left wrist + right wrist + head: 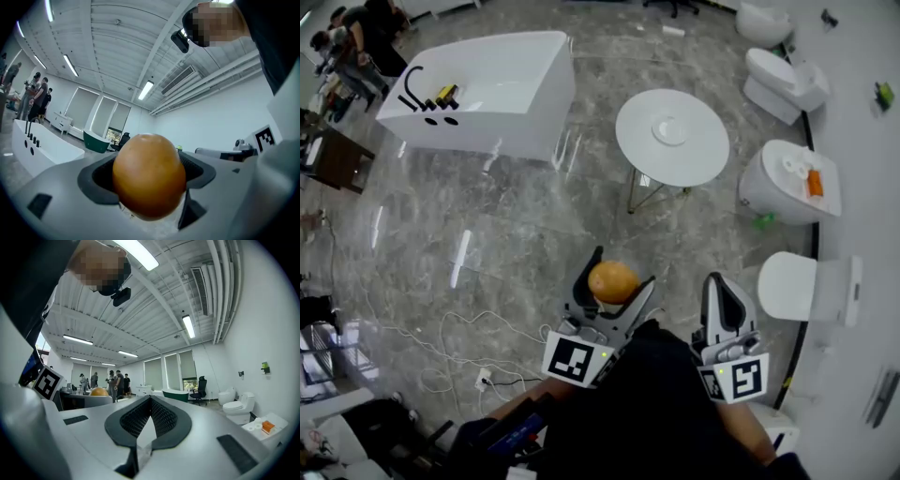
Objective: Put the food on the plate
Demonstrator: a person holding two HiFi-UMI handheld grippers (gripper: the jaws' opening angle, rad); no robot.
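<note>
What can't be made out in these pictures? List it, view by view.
- Head view: the plate on the round table is too small to show rim or contents.
- Left gripper view: the food hides its own underside; its kind is unclear.
- Head view: the person's hands, hidden under dark clothing.
- Head view: the orange item on a white fixture, too small to name.

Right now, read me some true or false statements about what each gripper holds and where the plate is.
The left gripper grips the round orange food. True.
The right gripper holds food too. False: its jaws are together, with nothing between them.
The plate sits on the round white table. True.
Food already lies on the plate. False: the plate holds nothing.
</note>
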